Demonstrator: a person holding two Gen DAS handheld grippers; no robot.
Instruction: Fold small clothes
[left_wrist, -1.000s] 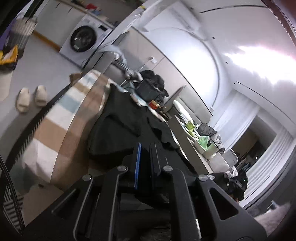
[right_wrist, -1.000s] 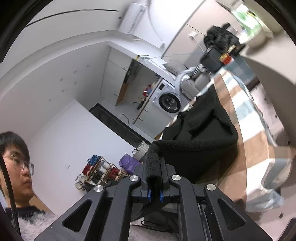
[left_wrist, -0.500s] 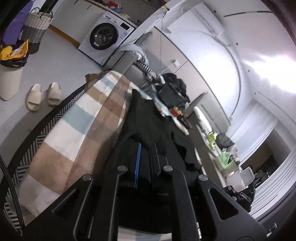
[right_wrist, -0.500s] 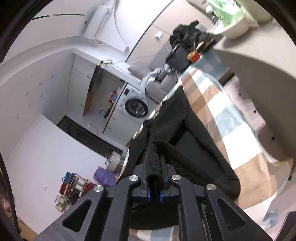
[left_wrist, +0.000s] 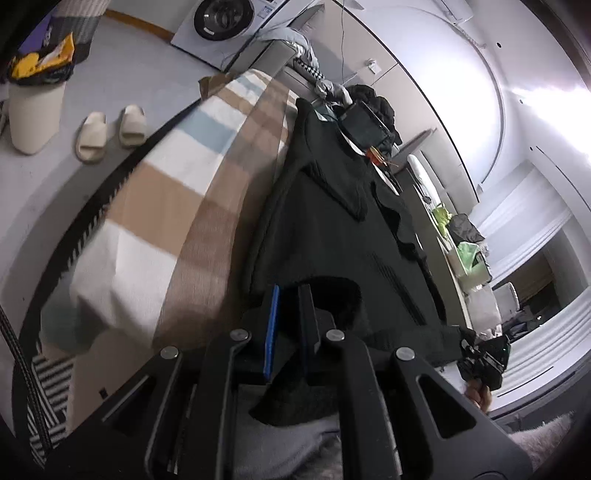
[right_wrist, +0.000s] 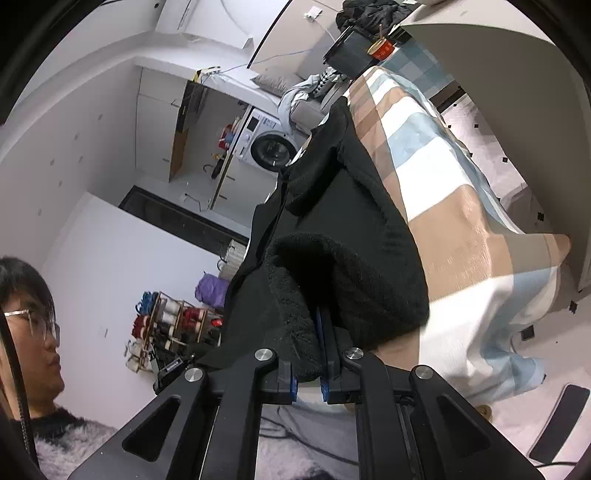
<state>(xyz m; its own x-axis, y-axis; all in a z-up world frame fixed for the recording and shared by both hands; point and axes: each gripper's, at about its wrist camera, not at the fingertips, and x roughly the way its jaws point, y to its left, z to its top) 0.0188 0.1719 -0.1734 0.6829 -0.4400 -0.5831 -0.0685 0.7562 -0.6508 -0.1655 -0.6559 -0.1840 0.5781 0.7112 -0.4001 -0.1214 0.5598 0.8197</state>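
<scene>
Ahead of my left claw a white washer (left_wrist: 218, 22) stands against the far wall, pale slippers (left_wrist: 110, 131) on the grey floor to its left. White curtains (left_wrist: 524, 221) hang off right. Left of my right claw sits a rack (right_wrist: 173, 325) by the white wall.

A checked blanket (left_wrist: 155, 206) in tan, white and pale blue carries the black garment (left_wrist: 332, 236) spread across it.
</scene>
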